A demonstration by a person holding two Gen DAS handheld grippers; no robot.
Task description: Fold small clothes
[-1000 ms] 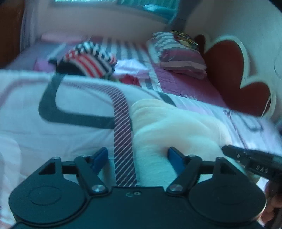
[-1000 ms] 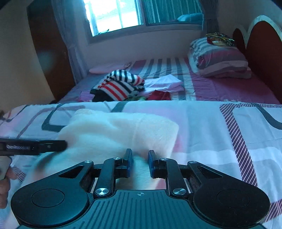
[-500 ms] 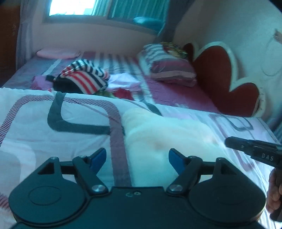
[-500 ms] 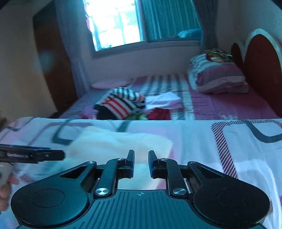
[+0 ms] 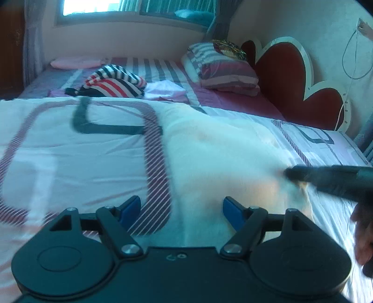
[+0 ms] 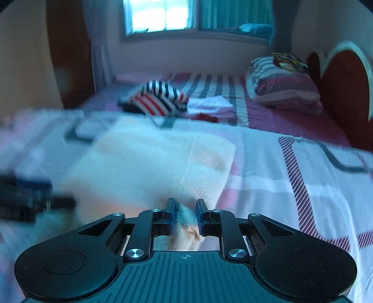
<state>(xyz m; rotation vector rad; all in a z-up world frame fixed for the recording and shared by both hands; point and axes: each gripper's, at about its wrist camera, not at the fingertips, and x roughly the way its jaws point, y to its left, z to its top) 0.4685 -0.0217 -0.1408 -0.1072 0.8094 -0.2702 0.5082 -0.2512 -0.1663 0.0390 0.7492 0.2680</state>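
Right wrist view: a cream fleece garment lies on the patterned quilt, its near edge pinched between the right gripper fingers, which half a second ago stood bare above it. The left gripper is spread wide, nothing between its fingers, garment ahead. Beyond lie striped clothes and a pillow.

A home bedroom: bed, pillow, heart-shaped headboard, probably curtained window.
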